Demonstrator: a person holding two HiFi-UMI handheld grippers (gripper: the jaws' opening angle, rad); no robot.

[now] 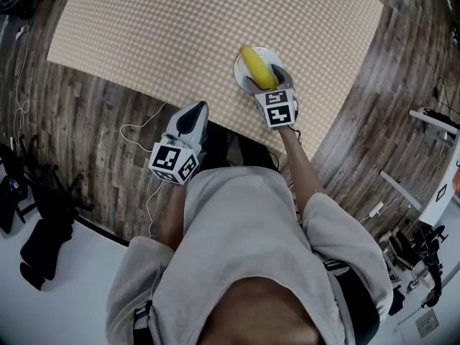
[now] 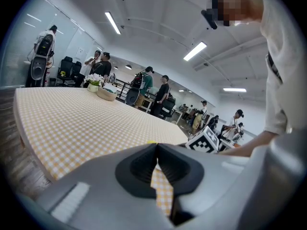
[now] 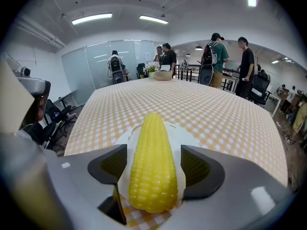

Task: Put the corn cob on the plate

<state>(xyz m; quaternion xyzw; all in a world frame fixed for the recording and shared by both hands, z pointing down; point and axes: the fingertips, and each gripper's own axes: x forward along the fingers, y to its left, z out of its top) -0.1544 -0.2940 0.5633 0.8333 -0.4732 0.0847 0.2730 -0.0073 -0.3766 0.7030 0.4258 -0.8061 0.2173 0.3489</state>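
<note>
Underneath plate [image 1: 238, 69], checked cloth [image 1: 180, 20]; plank floor [image 1: 86, 135]

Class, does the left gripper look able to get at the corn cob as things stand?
Probably not. The right gripper, jaws open, flanks the corn cob on the plate and guards its near end, while the left gripper is shut, back near the edge of the table.

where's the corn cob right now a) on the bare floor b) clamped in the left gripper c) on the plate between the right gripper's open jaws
c: the corn cob lies on the plate, with a gap showing between it and each jaw of the right gripper.
</note>
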